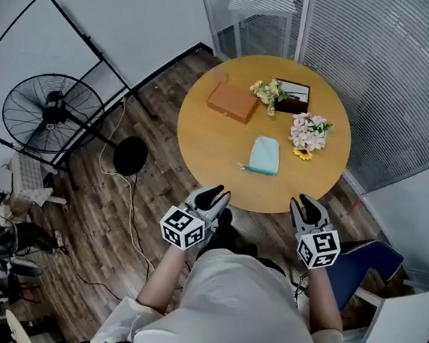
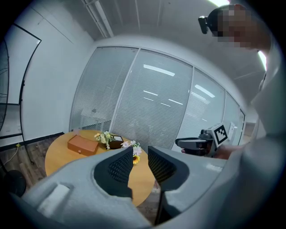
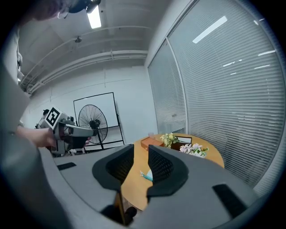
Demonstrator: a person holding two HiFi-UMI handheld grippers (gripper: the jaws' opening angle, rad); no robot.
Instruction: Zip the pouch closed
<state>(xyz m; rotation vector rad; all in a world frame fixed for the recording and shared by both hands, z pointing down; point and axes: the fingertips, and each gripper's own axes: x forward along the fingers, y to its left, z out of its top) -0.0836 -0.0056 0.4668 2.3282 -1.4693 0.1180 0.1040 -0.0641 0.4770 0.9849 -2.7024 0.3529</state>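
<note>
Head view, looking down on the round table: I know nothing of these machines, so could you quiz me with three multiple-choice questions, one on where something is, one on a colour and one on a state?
1. Where does the pouch lie?
A. On the floor
B. On the table, nearer the person than the other things there
C. On the brown box

2. What colour is the pouch?
A. Red
B. Black
C. Light blue

3. How do the left tool and the right tool stand?
A. Both open and empty
B. Both shut on the pouch
C. One open, one shut on flowers

Answers: B, it lies flat on the wooden top, closest to the near edge. C, its cloth is pale blue. A, each tool's own view shows a gap between its jaws with nothing in it.
</note>
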